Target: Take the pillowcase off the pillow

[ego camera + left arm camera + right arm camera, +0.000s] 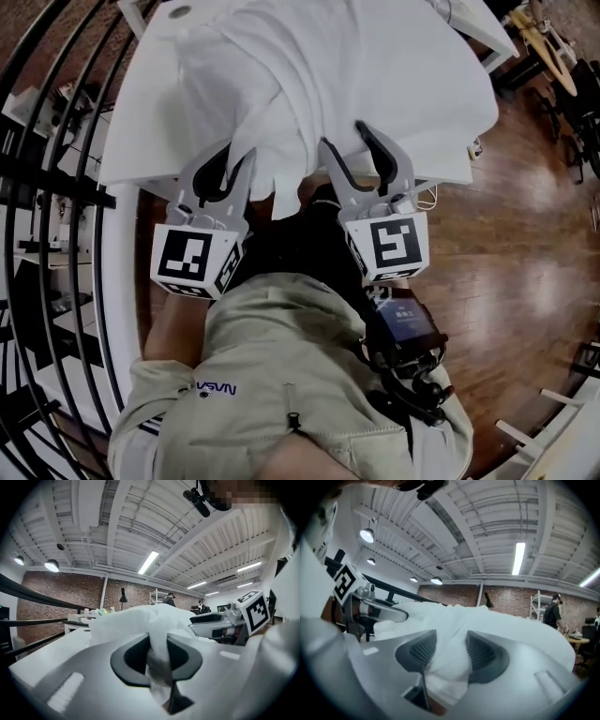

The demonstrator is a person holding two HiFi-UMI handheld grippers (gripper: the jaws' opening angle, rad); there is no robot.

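Item: white pillowcase (281, 84), bunched and creased, lying on the white worktop (441, 122) with its near end hanging over the edge towards the person; where the pillow inside it begins cannot be made out. Left hand-held gripper (234, 159): jaws narrow, pinched on a fold of that near end, cloth rising from between the pads. Right hand-held gripper (345, 141): just beside the left, jaws set apart, a loose bunch of the same cloth lying between them, not clamped.
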